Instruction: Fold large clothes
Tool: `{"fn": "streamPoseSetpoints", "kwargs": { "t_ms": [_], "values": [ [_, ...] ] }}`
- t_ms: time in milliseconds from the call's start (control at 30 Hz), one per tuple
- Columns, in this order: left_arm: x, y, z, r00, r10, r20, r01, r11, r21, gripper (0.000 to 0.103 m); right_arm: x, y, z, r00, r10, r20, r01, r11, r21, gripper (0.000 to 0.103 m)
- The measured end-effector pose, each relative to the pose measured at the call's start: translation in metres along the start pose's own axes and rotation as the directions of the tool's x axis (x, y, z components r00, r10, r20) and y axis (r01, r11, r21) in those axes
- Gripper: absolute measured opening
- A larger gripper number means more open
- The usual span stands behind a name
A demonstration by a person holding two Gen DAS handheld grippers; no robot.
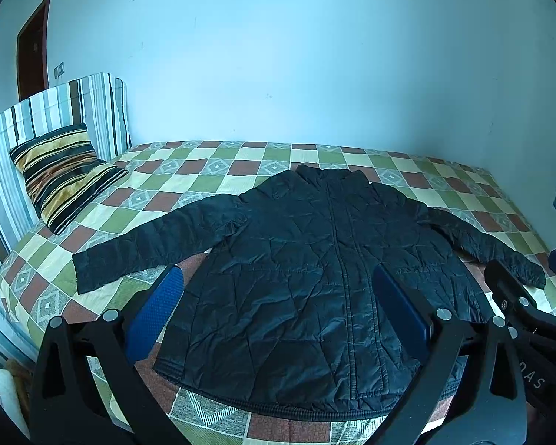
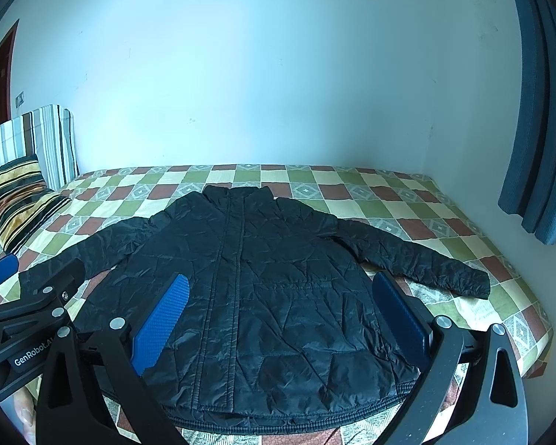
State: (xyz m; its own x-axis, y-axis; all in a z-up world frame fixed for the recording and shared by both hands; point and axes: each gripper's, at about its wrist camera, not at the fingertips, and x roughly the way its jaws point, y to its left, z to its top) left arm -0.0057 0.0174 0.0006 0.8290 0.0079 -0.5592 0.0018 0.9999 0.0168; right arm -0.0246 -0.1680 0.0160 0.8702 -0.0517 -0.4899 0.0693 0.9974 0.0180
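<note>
A black quilted jacket (image 1: 300, 270) lies flat and face up on the checkered bedspread (image 1: 211, 170), both sleeves spread out to the sides, collar toward the wall. It also shows in the right wrist view (image 2: 263, 289). My left gripper (image 1: 278, 289) is open and empty, held above the jacket's hem end, its blue pads (image 1: 155, 315) wide apart. My right gripper (image 2: 281, 293) is open and empty, also above the hem end. Each gripper's body shows at the edge of the other's view.
A striped pillow (image 1: 63, 174) leans on a striped headboard (image 1: 37, 115) at the left end of the bed. A pale wall (image 1: 278, 66) runs behind. A blue curtain (image 2: 537, 111) hangs at the right. The bed's near edge is just below the hem.
</note>
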Motion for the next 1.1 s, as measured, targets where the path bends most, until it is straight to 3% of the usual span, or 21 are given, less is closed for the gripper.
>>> {"fn": "streamPoseSetpoints", "kwargs": {
  "t_ms": [1100],
  "values": [
    [0.0002, 0.006, -0.0044, 1.0, 0.004, -0.01, -0.004, 1.0, -0.005, 0.101, -0.0003, 0.0058, -0.0036, 1.0, 0.007, -0.004, -0.007, 1.0, -0.01, 0.098]
  ]
}}
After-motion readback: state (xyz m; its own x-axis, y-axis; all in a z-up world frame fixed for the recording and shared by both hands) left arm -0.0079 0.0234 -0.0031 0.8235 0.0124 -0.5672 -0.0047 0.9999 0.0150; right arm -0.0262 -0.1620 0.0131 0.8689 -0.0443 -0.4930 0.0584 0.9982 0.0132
